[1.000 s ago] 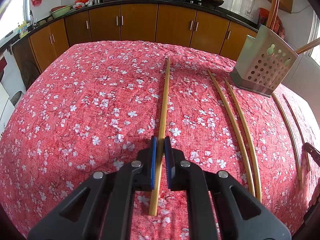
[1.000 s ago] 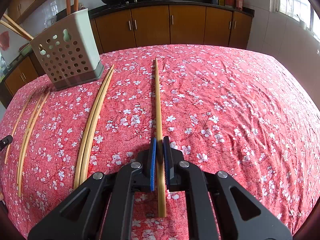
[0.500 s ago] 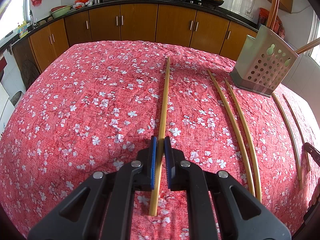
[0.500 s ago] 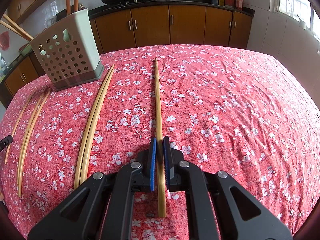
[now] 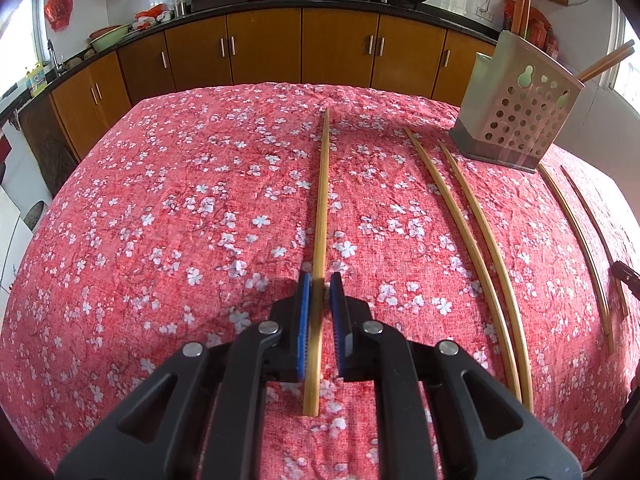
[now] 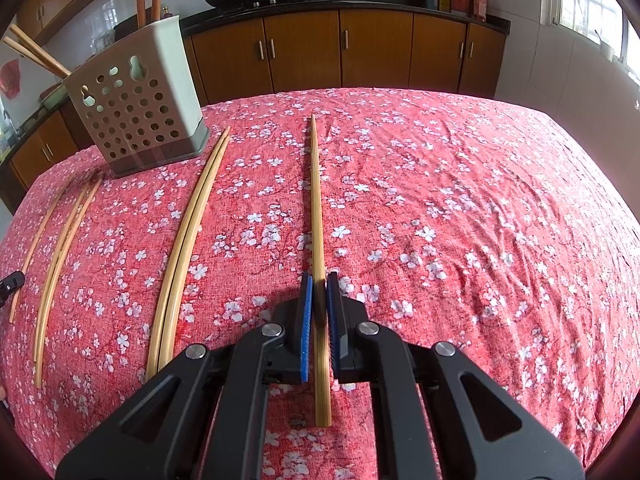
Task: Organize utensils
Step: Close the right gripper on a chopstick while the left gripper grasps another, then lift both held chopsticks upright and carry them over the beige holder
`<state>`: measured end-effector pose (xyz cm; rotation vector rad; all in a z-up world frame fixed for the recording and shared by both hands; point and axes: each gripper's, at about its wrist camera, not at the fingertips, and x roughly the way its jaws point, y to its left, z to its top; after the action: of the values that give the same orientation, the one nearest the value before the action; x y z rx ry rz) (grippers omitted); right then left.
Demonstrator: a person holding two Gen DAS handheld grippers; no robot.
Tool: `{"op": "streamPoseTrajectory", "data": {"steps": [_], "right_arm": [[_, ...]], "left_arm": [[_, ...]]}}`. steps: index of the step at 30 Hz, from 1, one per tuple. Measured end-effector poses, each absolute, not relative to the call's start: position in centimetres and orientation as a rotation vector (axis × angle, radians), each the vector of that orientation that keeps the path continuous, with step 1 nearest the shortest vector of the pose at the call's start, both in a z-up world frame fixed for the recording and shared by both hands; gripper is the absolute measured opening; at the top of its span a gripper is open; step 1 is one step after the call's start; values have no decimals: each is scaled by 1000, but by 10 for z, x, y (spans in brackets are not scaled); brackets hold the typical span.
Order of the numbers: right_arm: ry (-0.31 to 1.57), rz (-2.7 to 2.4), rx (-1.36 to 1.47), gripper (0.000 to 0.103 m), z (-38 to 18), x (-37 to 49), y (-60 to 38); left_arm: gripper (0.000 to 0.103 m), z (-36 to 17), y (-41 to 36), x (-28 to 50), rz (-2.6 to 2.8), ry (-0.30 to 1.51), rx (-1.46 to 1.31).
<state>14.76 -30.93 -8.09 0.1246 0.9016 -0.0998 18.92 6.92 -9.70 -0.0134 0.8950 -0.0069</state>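
Note:
My left gripper (image 5: 319,282) is shut on a bamboo chopstick (image 5: 321,200) that lies lengthwise on the red floral tablecloth (image 5: 180,208). My right gripper (image 6: 319,280) is shut on another bamboo chopstick (image 6: 316,200), also pointing away along the cloth. A perforated grey utensil holder (image 5: 516,120) stands at the far right in the left wrist view and at the far left in the right wrist view (image 6: 140,108), with chopsticks sticking out of it. A pair of chopsticks (image 5: 476,240) lies between the grippers; it also shows in the right wrist view (image 6: 188,232).
Another pair of chopsticks (image 5: 580,236) lies near the holder, seen also in the right wrist view (image 6: 60,248). Brown kitchen cabinets (image 5: 300,48) and a counter with pans stand beyond the table. The table's edges curve away on all sides.

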Motion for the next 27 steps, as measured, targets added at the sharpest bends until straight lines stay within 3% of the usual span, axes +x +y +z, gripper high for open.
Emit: {"op": "streamPoseTrajectory", "data": {"steps": [19,27], "right_arm": [[911,-97,94,8,-76,124,-315],[743,-114,130,8,-21,102,-328]], "left_arm": [[8,-96,65,172,-13,901,37],[8,-49,73,157,-19,773,2]]}}
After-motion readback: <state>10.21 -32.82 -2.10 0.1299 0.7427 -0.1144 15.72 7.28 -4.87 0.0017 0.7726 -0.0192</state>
